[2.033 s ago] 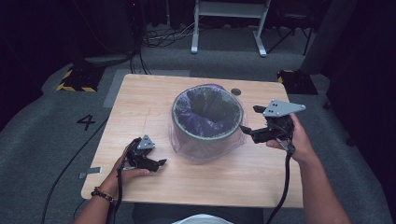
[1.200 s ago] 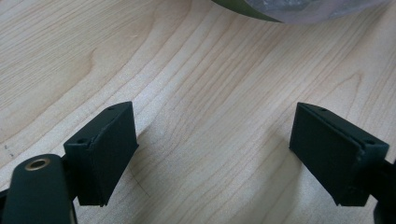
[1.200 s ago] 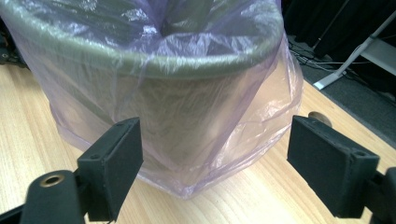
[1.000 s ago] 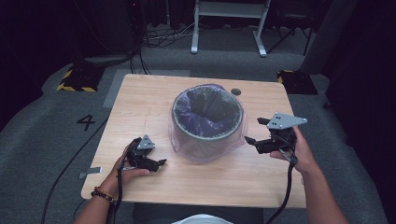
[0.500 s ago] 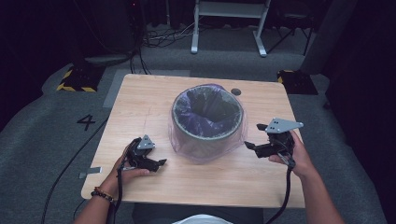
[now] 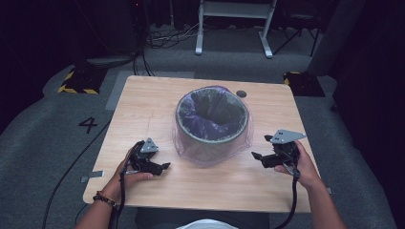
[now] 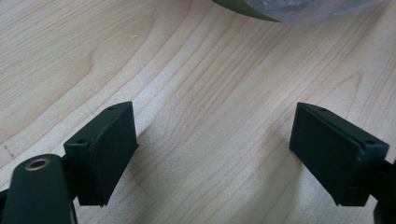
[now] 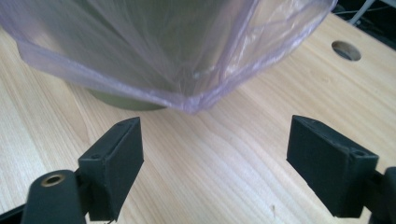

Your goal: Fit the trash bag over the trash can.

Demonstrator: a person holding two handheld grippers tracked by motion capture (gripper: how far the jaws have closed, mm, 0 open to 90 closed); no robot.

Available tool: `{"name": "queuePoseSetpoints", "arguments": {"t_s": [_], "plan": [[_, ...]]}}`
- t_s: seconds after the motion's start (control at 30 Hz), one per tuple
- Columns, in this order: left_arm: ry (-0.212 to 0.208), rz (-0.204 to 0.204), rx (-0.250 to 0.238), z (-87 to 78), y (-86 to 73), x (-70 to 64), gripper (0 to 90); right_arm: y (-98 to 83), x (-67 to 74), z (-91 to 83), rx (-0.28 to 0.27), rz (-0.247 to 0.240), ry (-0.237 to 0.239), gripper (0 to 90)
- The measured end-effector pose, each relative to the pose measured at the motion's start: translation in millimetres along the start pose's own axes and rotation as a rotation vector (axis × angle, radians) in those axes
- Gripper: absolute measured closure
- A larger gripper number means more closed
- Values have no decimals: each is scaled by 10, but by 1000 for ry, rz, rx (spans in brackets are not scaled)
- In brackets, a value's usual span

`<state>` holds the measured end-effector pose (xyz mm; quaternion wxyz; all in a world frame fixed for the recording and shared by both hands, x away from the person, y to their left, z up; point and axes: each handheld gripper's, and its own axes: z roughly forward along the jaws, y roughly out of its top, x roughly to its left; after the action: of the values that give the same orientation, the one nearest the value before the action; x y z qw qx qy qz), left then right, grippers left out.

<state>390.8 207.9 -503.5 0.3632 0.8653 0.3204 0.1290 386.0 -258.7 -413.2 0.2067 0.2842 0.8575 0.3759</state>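
Hanging loose over the bin (image 6: 212, 125), the liner (image 8: 187, 60) could tear or slip off if either gripper's wide-open, empty fingers (image 8: 114, 161) snatch it carelessly.

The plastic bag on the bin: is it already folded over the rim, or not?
Folded over. The purple bag lines the bin and drapes outside its rim; the right gripper view shows its edge hanging above the table.
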Motion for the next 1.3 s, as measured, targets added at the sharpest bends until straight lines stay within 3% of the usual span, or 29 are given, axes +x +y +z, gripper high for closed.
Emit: {"name": "queuePoseSetpoints", "arguments": {"t_s": [0.53, 0.67, 0.73, 0.93, 1.3], "plan": [[0, 1, 1, -1, 0, 1, 146, -310, -63, 69, 58, 52, -37, 190], [0, -1, 0, 0, 0, -1, 146, -389, -65, 93, 80, 45, -52, 190], [0, -1, 0, 0, 0, -1, 146, -443, -68, 106, 95, 23, -87, 190], [0, 0, 0, 0, 0, 0, 146, -549, -89, 114, 93, 33, -92, 191], [0, 0, 0, 0, 0, 0, 146, -823, -150, 84, 88, 94, -108, 201]]}}
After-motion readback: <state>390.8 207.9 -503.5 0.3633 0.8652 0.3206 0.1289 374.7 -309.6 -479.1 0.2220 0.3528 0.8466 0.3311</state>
